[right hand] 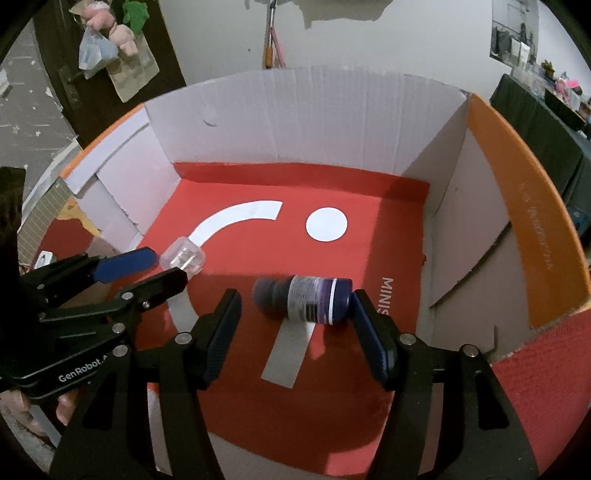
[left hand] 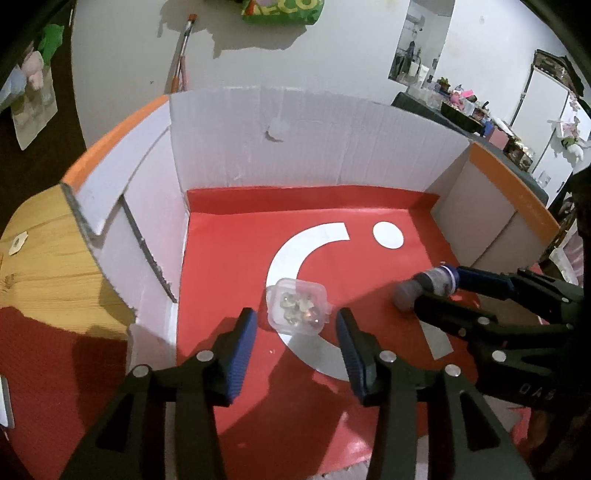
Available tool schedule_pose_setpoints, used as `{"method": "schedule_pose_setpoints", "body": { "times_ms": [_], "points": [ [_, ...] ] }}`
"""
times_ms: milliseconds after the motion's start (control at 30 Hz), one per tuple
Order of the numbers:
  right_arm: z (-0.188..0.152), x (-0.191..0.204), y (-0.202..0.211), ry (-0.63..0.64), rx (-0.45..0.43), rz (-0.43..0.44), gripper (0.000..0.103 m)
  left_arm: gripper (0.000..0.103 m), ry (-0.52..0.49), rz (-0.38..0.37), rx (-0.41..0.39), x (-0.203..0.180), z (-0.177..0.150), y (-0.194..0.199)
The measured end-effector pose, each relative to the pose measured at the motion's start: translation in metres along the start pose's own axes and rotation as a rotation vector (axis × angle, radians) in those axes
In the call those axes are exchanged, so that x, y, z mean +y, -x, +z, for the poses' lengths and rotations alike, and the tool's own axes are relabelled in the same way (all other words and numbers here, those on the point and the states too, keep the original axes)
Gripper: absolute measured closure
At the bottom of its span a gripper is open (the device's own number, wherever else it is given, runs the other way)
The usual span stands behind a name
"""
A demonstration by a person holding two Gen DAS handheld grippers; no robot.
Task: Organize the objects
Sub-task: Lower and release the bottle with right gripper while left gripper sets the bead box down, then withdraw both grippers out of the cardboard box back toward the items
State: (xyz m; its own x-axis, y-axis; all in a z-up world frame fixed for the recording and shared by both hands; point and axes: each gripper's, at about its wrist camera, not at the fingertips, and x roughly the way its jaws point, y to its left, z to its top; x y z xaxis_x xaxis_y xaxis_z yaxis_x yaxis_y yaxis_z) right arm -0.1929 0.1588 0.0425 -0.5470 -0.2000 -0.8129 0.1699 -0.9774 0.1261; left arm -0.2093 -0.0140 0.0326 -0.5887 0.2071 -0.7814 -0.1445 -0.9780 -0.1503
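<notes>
Bottle (right hand: 304,299) lying in box (right hand: 332,110), small clear tub (left hand: 298,306) too; both placed. Left gripper (left hand: 297,332) and right gripper (right hand: 295,314) spread apart, empty.

Green bag (left hand: 282,10), broom handle (left hand: 181,55), hanging plush toys (right hand: 110,26).

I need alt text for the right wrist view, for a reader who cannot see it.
The open right tool frames a dark blue bottle lying on its side on the red floor of a cardboard box. At left, the open left tool is next to a small clear container.
</notes>
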Motion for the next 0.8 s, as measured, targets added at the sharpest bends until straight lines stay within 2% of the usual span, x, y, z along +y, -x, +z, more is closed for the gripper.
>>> {"method": "schedule_pose_setpoints", "body": {
  "times_ms": [67, 233, 267, 333, 500, 600, 767, 800],
  "points": [
    [-0.001, 0.003, 0.005, 0.002, -0.015, 0.007, 0.038, 0.051, -0.019, -0.009, -0.004, -0.002, -0.001, 0.004],
    [-0.004, 0.007, 0.018, 0.004, -0.045, 0.014, 0.037, 0.048, -0.034, -0.009, -0.019, -0.005, -0.006, 0.017],
    [-0.006, 0.008, 0.021, 0.004, -0.052, 0.015, 0.037, 0.044, -0.077, -0.039, -0.018, -0.005, -0.007, 0.020],
    [-0.009, 0.009, 0.025, 0.004, -0.061, 0.017, 0.032, 0.041, -0.085, -0.033, -0.032, -0.006, -0.011, 0.026],
    [-0.019, 0.012, 0.039, 0.002, -0.093, 0.031, 0.031, 0.033, -0.094, -0.037, -0.060, -0.007, -0.018, 0.043],
    [-0.025, 0.015, 0.046, 0.006, -0.108, 0.037, 0.025, 0.031, -0.100, -0.037, -0.066, -0.008, -0.024, 0.050],
    [-0.036, 0.023, 0.062, 0.026, -0.142, 0.030, 0.024, 0.023, -0.115, -0.028, -0.083, -0.012, -0.036, 0.063],
    [-0.039, 0.024, 0.065, 0.026, -0.147, 0.032, 0.021, 0.022, -0.119, -0.024, -0.090, -0.012, -0.038, 0.066]
  ]
}}
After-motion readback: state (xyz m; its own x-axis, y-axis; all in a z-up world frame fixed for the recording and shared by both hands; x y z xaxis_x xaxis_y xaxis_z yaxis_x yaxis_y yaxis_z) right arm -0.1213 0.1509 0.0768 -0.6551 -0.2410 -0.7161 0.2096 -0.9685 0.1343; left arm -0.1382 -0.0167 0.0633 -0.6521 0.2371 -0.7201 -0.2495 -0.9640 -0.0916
